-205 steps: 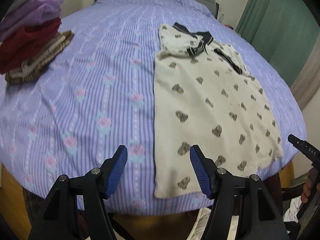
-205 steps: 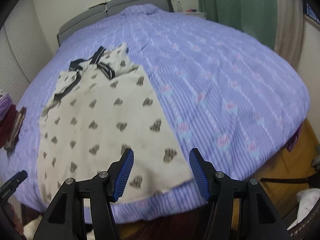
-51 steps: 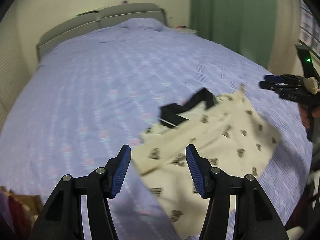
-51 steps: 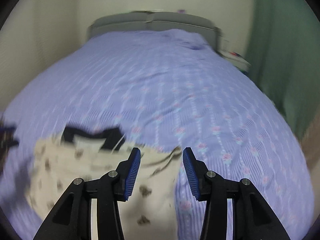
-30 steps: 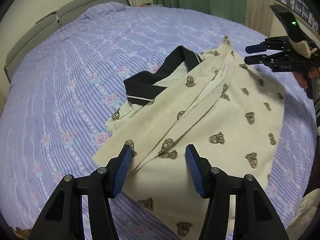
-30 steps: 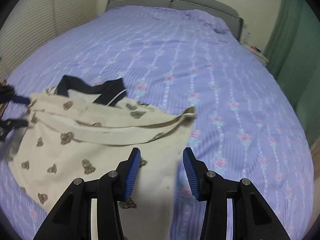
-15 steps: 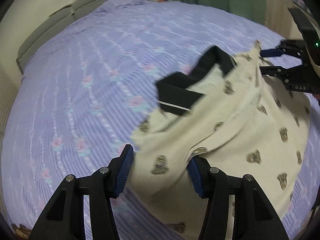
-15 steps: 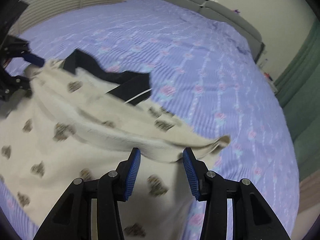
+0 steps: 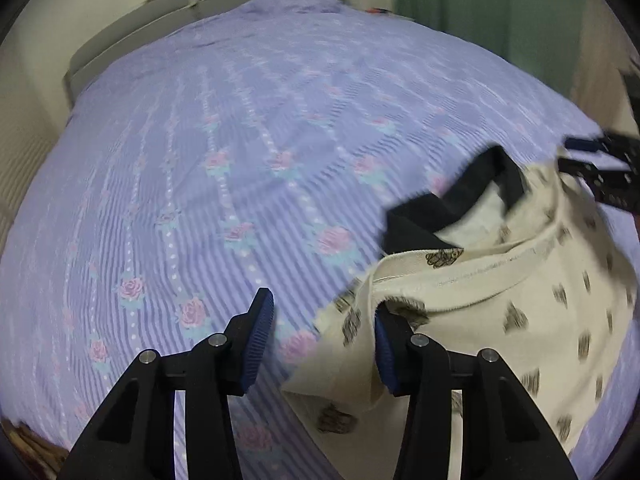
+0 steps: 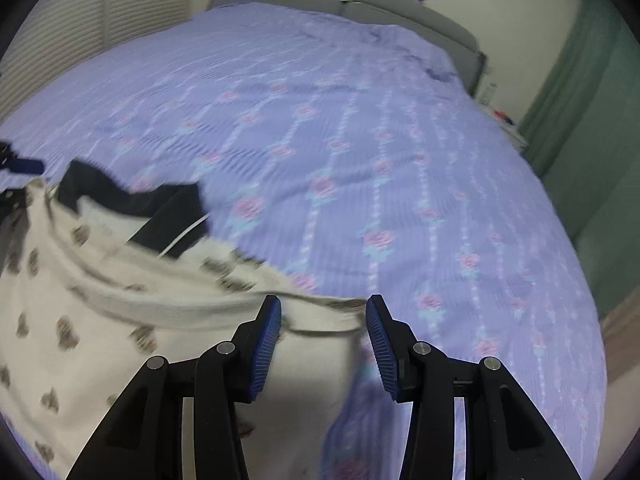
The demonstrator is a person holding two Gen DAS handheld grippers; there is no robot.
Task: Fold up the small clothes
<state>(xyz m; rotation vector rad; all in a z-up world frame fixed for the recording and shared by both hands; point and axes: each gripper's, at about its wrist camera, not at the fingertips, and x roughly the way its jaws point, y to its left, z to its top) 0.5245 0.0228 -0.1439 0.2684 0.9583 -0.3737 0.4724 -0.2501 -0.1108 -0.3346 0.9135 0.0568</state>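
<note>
A: Tool status?
B: Left tool (image 9: pixel 320 338) and right tool (image 10: pixel 323 338): both released, jaws spread apart, grasping nothing.
A: Garment location?
B: Cream printed shirt (image 9: pixel 520 312), partly folded, lying on the bed (image 9: pixel 240 160).

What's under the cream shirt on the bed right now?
The striped purple bedspread shows all around the cream shirt and runs beneath it. Whether anything else lies under the shirt cannot be seen; the cloth covers it.
</note>
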